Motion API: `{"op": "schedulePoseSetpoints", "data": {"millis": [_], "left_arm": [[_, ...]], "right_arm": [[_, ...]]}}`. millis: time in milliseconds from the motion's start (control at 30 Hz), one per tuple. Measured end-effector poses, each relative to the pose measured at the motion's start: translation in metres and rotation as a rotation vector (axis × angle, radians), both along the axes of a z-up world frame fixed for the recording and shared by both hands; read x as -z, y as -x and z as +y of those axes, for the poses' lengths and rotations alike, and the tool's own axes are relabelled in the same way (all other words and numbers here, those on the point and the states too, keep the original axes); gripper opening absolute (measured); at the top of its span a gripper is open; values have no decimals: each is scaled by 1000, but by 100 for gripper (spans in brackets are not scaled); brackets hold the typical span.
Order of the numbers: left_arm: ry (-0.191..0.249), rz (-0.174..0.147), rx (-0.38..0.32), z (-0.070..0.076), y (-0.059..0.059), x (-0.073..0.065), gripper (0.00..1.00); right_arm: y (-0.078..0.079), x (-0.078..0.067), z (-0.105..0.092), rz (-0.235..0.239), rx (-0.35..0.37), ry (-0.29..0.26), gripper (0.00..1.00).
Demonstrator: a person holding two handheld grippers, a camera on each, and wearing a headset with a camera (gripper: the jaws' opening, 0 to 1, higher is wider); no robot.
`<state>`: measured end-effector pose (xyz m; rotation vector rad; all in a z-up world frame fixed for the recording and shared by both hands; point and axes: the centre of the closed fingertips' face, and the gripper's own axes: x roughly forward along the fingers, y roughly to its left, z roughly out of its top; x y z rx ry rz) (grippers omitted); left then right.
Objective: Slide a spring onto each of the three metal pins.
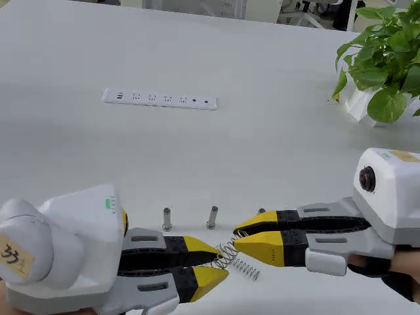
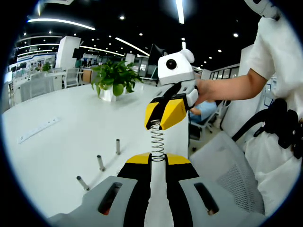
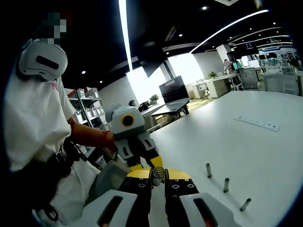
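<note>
Head view: left hand-held gripper came in from the bottom left and right hand-held gripper from the right, yellow tips near each other. A spring spanned between the two sets of tips, off the worktop. A second spring lay just below the right tips. Three pins stood upright just beyond the tips, the third partly hidden behind the right hand-held gripper. A power strip lay well beyond both, and a plant was far beyond the right one.

Left gripper view: own jaws were nearly closed, pinching the near end of the spring. The right hand-held gripper was straight ahead, clamped on the far end. The pins stood left of the jaws.

Right gripper view: own jaws were almost closed on the spring, seen end-on between the tips. The left hand-held gripper was just ahead, touching the same spring. The pins were right of the jaws, bare.
</note>
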<state>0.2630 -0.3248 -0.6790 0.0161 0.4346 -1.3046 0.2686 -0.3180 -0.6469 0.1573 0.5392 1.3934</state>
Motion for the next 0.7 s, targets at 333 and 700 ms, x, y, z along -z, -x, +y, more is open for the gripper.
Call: {"op": "schedulePoseSetpoints", "data": {"millis": [333, 700], "left_arm": [[-6, -5, 9, -3, 1, 0, 7], [-15, -15, 17, -3, 2, 1, 7]], "right_arm": [[1, -3, 2, -45, -39, 57, 5], [4, -4, 8, -112, -92, 139, 5]]}}
